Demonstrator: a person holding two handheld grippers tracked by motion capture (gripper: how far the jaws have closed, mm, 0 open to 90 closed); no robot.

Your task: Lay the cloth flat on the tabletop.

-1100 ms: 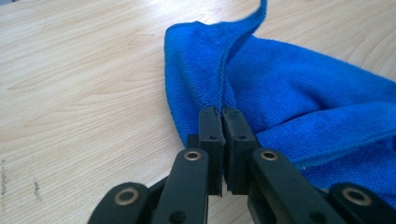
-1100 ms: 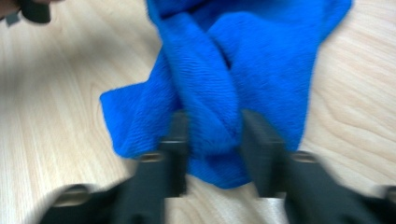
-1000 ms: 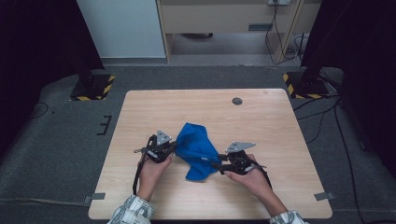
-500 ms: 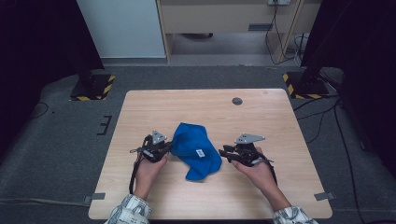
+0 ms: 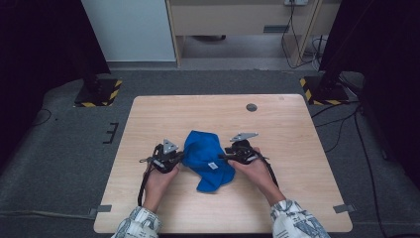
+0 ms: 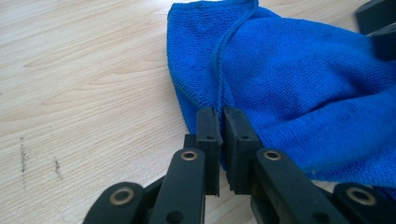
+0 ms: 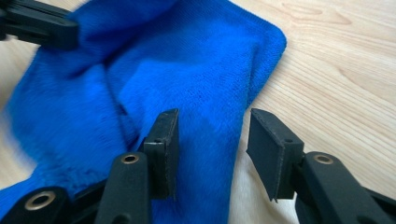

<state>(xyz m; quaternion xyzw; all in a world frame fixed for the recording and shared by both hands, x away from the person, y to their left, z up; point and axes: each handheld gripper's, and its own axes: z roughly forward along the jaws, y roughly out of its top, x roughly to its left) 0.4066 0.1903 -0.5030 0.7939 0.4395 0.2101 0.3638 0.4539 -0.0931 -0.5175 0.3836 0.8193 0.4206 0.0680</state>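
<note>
A crumpled blue cloth (image 5: 205, 156) lies on the wooden table (image 5: 297, 148) between my two grippers. My left gripper (image 5: 181, 157) is at its left side. In the left gripper view the jaws (image 6: 220, 112) are shut on a hemmed fold of the cloth (image 6: 303, 93). My right gripper (image 5: 224, 157) is at the cloth's right side. Its jaws (image 7: 212, 121) have just been opening and stand apart, with the edge of the cloth (image 7: 187, 70) lying between them, unpinched. The left gripper's jaws (image 7: 37, 28) show at the far side of the cloth.
A small dark round hole (image 5: 251, 107) sits near the table's far edge. Bare wood surrounds the cloth on all sides. Two stands with yellow-black striped bases (image 5: 99, 91) (image 5: 324, 89) are on the floor beyond the table.
My right gripper has moved left, from a little way off up to the cloth's right edge. The left gripper has stayed put on the cloth.
</note>
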